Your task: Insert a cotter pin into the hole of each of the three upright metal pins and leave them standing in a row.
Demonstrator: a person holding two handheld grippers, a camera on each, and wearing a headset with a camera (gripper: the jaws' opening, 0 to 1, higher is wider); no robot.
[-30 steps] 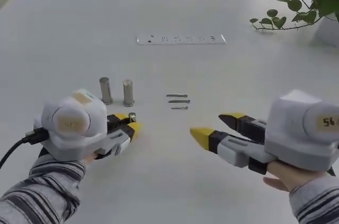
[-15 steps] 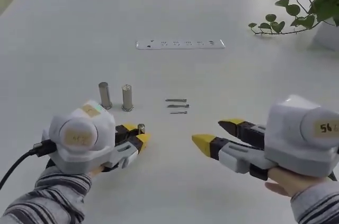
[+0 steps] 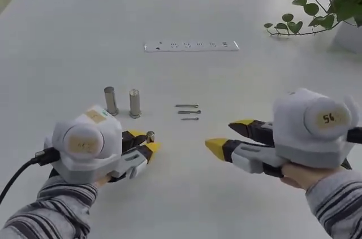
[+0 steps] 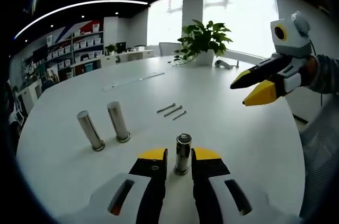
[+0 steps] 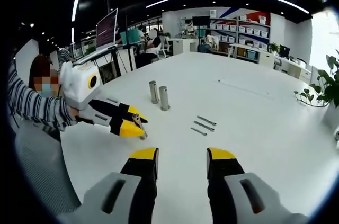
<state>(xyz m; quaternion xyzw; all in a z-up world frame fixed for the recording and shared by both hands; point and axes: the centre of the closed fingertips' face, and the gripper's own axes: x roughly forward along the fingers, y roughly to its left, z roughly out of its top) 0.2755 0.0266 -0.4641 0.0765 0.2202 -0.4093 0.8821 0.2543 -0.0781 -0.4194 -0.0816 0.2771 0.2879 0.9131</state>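
The left gripper [image 4: 180, 156] has its jaws closed snugly on a metal pin [image 4: 183, 147], which stands upright on the tabletop [image 3: 73, 30] toward the near edge, left of the middle. I'd guess it is pinched low like that so the top, where the hole should be, stays free. The right gripper [image 3: 228, 135] hangs to the right with its jaws well apart and empty, tips aimed at the held pin, ready, I'd say, to fetch a cotter pin. The three cotter pins [image 3: 189, 112] lie side by side between the grippers, a bit farther from the near edge. The two other pins [image 3: 134, 103] stand together just beyond the left gripper. A power strip [image 3: 191, 46] lies toward the far edge, and a plant [image 3: 334, 1] fills the far right corner. The right gripper's housing bears what looks like "56" [image 3: 328, 118]; the left one's label is too blurred to read.
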